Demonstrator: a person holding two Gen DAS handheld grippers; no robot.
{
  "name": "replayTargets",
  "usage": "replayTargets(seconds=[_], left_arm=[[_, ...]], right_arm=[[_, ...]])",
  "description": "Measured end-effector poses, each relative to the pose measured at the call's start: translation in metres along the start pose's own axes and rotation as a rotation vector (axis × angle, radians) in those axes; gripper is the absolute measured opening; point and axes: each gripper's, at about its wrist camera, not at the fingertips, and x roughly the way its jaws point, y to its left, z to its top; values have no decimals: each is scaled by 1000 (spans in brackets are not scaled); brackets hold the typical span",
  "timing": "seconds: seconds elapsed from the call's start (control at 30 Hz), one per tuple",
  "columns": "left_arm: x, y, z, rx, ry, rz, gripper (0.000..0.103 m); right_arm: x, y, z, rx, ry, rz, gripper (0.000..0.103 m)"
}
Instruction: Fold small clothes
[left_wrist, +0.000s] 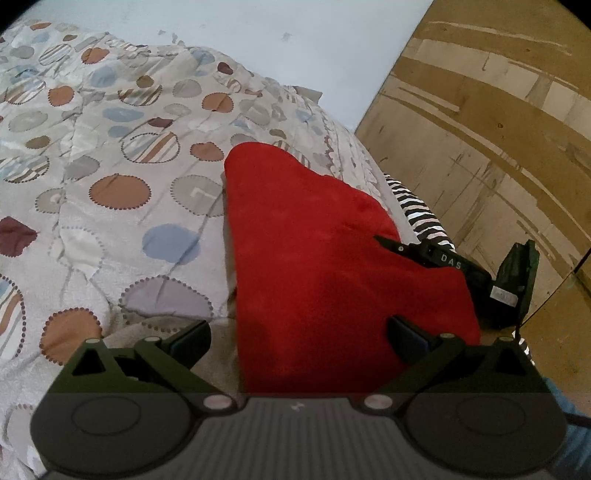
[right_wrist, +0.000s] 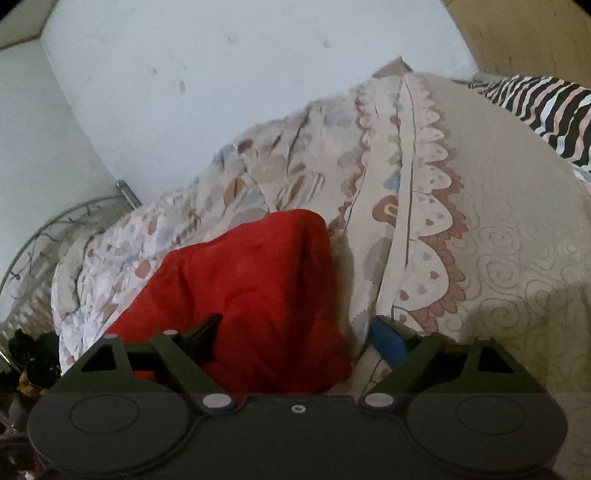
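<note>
The left gripper (left_wrist: 299, 332) is pointing forward and down. Its two fingers are standing wide apart, one on each side, and they are not squeezing anything. The pads (left_wrist: 406, 334) on its fingers are facing each other across a big gap.

The right gripper (right_wrist: 295, 332) is also pointing forward and down. Its jaws are spread wide too, and its blue pad (right_wrist: 386, 339) is pressing on nothing.

In the left wrist view, the right gripper (left_wrist: 458, 267) is showing off to the right side, lying low and reaching in toward the middle.
</note>
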Motion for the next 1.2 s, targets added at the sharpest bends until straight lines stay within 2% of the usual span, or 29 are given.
replayTargets(seconds=[0.2,0.4,0.77,1.0,1.2], left_arm=[[-2,-5,7,21,11,26,103],[-6,-13,11,101,-8,59,103],[-4,-10,11,71,-1,38,103],[9,0,21,8,45,-41,103],[35,16,29,-128,138,-145,103]], right_arm=[[1,2,-2,-6,-14,-5,86],[0,1,-3,-4,-17,-2,86],[-2,0,-4,-4,-36,0,86],[-2,-2,-5,0,-42,5,86],[-2,-2,-5,2,-45,7,86]])
